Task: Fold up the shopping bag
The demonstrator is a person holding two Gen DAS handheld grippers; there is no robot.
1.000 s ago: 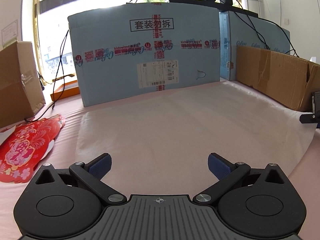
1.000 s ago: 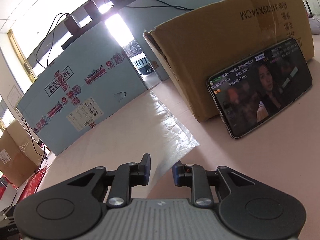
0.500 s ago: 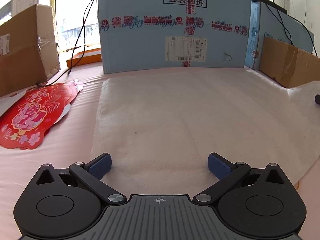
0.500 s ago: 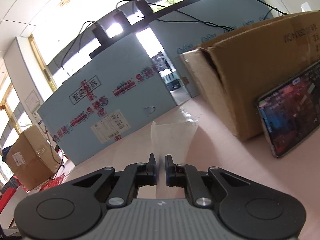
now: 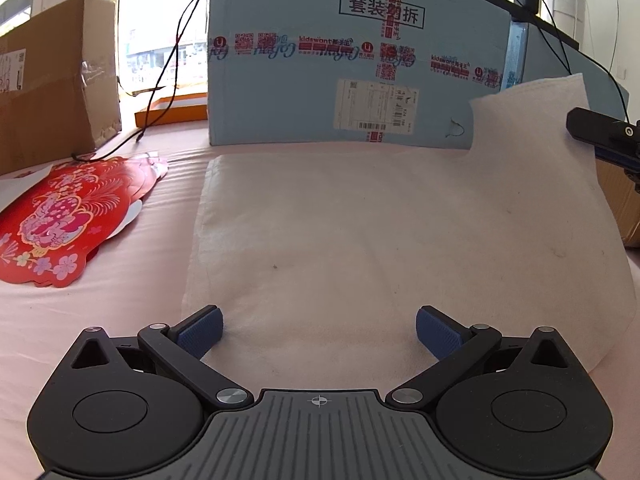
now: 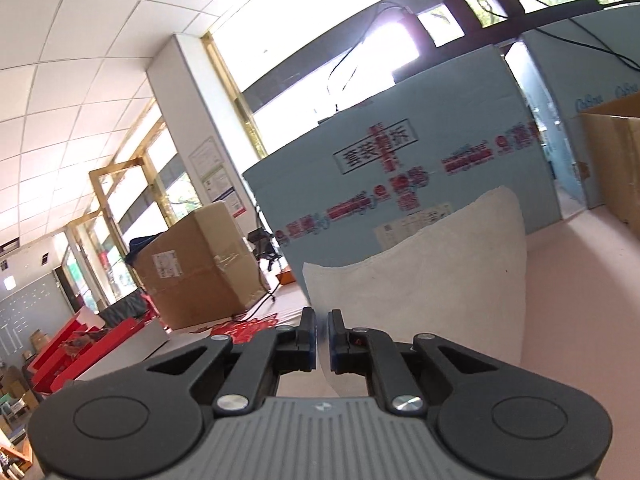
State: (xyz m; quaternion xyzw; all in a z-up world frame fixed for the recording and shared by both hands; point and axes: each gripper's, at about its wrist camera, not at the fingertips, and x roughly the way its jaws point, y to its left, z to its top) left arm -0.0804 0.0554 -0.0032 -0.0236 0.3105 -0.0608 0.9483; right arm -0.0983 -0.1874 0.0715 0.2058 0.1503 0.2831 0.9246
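Here the white shopping bag (image 5: 360, 232) lies spread over the pink tabletop (image 5: 120, 304), most of it flat, while its right edge is raised off the surface and stands up as a curved flap in front of the big light-blue carton (image 5: 344, 72). The right hand-held gripper (image 6: 322, 336) has its jaws drawn nearly together with the thin fabric of that raised edge pinched between the pads; in the right wrist view the cloth rises from the fingertips as a pale sheet against the carton. In the left wrist view this gripper shows only as a dark tip at the far right, just beside the lifted corner. The left hand-held gripper (image 5: 319, 330) has its jaws spread wide with nothing between them, its blue pads (image 5: 200, 332) over the near edge of the bag. A red paper decoration (image 5: 60, 216) lies flat on the tabletop left of the bag, apart from it, and a brown cardboard box (image 5: 48, 80) stands behind that.
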